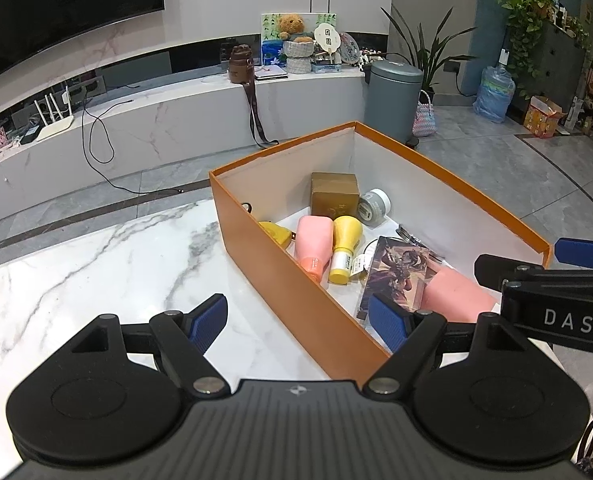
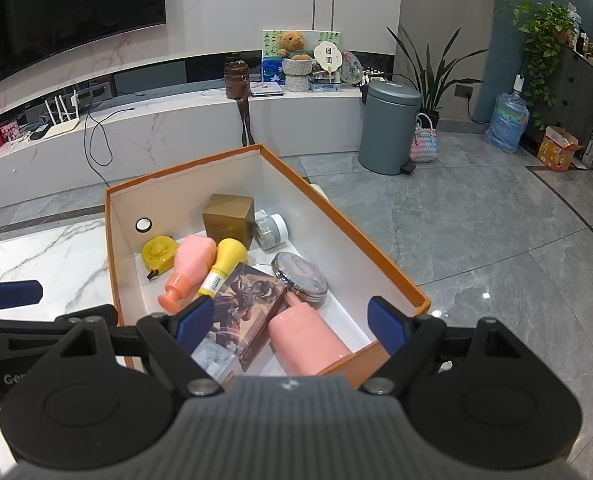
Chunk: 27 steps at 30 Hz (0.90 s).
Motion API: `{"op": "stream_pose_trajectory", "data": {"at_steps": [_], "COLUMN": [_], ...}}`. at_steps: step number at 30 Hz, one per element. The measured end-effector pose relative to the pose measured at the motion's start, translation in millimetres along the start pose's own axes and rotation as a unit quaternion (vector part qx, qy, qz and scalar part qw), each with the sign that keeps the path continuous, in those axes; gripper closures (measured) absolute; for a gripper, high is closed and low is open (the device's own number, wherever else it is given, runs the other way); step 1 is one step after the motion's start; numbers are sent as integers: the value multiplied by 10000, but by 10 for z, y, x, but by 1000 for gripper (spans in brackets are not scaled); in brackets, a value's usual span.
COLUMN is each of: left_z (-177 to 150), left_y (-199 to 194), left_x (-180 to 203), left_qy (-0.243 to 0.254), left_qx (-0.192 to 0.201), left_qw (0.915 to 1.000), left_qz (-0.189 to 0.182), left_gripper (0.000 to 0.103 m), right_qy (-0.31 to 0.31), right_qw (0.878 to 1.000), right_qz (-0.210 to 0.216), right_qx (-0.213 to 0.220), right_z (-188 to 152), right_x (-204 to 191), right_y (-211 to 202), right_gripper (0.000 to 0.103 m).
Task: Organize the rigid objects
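An orange box (image 1: 280, 264) (image 2: 376, 256) stands on the white marble table (image 1: 96, 264). Inside lie two pink bottles (image 2: 192, 268) (image 2: 308, 336), a yellow bottle (image 2: 226, 262), a yellow tape measure (image 2: 158, 252), a brown cube box (image 2: 228, 220), a grey jar (image 2: 270, 230), a round metal tin (image 2: 300, 276) and an illustrated card box (image 2: 248, 304). My left gripper (image 1: 298, 320) is open and empty, straddling the box's near left wall. My right gripper (image 2: 292, 320) is open and empty above the box's near end. Each gripper shows in the other's view.
A grey pedal bin (image 2: 388, 128) stands on the tiled floor beyond the table. A low marble TV bench (image 1: 156, 120) runs along the back wall with a teddy bear, a brown bag and a router. Plants and a water jug (image 2: 508, 120) stand at the right.
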<state>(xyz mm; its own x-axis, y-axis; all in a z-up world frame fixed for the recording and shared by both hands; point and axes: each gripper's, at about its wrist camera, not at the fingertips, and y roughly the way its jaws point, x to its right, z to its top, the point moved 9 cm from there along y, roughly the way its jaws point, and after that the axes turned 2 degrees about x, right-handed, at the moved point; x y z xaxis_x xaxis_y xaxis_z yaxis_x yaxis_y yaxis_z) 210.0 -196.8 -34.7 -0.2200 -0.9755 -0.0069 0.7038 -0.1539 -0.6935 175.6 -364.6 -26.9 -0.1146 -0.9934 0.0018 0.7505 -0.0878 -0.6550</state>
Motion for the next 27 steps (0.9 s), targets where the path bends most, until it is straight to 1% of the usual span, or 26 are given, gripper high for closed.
{"op": "stream_pose_trajectory", "data": {"at_steps": [6,9,27], "left_z": [-9,-7,-12], "left_y": [8,0,2], "left_x": [-17,-19,5], "left_qy": [-85,-53,-71], "left_qx": [-2,21,33], "left_qw": [10000,10000,10000], "left_qz": [-4,48,-8], "left_gripper": [9,9,8], "right_qy": [1,4,-2], "right_qw": [10000,10000,10000], "right_qz": [-2,-5,-4], "right_qx": [0,-3,-4], "right_z": [4,2,7], "right_x": [2,2,7], "right_y": [-5,-4,-8], "right_gripper": [20,20,20]}}
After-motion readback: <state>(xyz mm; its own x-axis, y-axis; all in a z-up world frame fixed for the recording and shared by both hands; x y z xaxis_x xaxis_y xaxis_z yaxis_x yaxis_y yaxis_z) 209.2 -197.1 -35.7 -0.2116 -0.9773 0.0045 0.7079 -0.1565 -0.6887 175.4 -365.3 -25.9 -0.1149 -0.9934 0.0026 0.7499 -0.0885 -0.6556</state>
